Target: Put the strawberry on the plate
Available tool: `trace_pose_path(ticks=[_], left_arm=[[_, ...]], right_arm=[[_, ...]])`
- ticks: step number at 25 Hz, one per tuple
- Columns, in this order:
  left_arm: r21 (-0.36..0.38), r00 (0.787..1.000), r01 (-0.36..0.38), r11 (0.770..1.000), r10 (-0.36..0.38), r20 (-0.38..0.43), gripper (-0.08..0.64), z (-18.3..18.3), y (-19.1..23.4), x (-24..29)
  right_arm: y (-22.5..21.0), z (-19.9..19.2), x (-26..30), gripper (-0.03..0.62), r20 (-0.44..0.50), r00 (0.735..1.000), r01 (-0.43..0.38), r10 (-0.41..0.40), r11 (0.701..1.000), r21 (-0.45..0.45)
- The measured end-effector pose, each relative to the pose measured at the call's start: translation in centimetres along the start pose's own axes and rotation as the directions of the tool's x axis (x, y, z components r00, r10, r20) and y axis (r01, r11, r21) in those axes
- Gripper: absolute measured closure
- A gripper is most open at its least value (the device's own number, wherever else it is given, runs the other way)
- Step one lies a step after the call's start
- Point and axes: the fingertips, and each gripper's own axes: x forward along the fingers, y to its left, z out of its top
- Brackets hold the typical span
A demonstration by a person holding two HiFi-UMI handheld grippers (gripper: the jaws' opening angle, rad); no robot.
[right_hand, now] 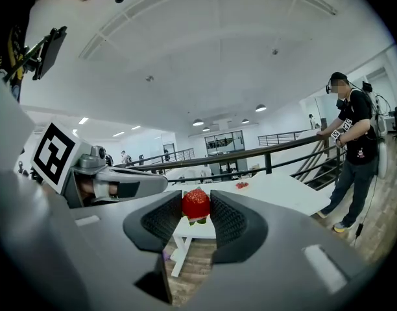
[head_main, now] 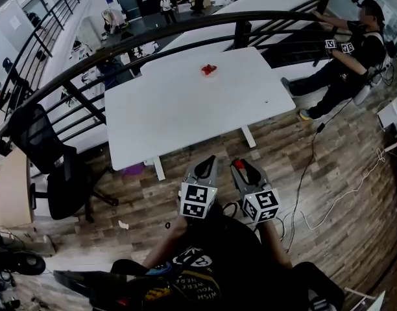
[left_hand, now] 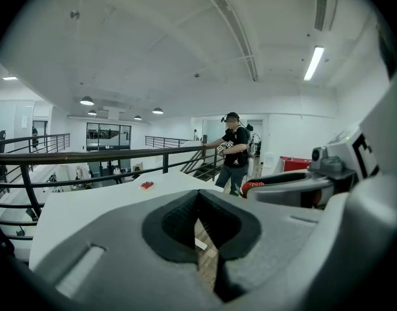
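A red strawberry (right_hand: 196,206) sits between the dark pads of my right gripper (right_hand: 196,198), which is shut on it. In the head view that gripper (head_main: 240,166) hangs over the wooden floor, just short of the white table's (head_main: 166,118) front edge. Beside it, my left gripper (head_main: 209,162) is shut, its tips (left_hand: 198,193) touching with nothing between them. Far across the table lies a small pale plate with red strawberries (head_main: 210,70), also seen as a red spot in the left gripper view (left_hand: 146,185) and the right gripper view (right_hand: 241,184).
A person (head_main: 351,50) leans on the black railing (head_main: 185,28) to the right of the table. A black office chair (head_main: 56,173) stands at the left. A cable (head_main: 309,167) trails over the floor on the right.
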Motion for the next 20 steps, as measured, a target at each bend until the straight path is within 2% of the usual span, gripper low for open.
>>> trace_pose_path(ticks=[8,14,20], left_arm=[[-0.010,1.000,0.001,1.000,-0.001,-0.001,0.555,1.1,3.6,2.1],[-0.024,0.999,-0.003,1.000,0.004,0.040,0.555,3.0,7.9,2.8],[-0.037,0.999,0.019,0.999,-0.018,0.027,0.555,2.5,9.6,4.0]], right_arm=[[-0.6,0.5,4.4,0.453,-0.039,0.999,-0.004,0.004,1.000,0.013],[0.5,3.2,8.0,0.453,-0.015,1.000,-0.008,0.007,0.999,-0.038],[0.8,3.4,10.2,0.453,-0.028,1.000,0.006,-0.007,0.999,-0.040]])
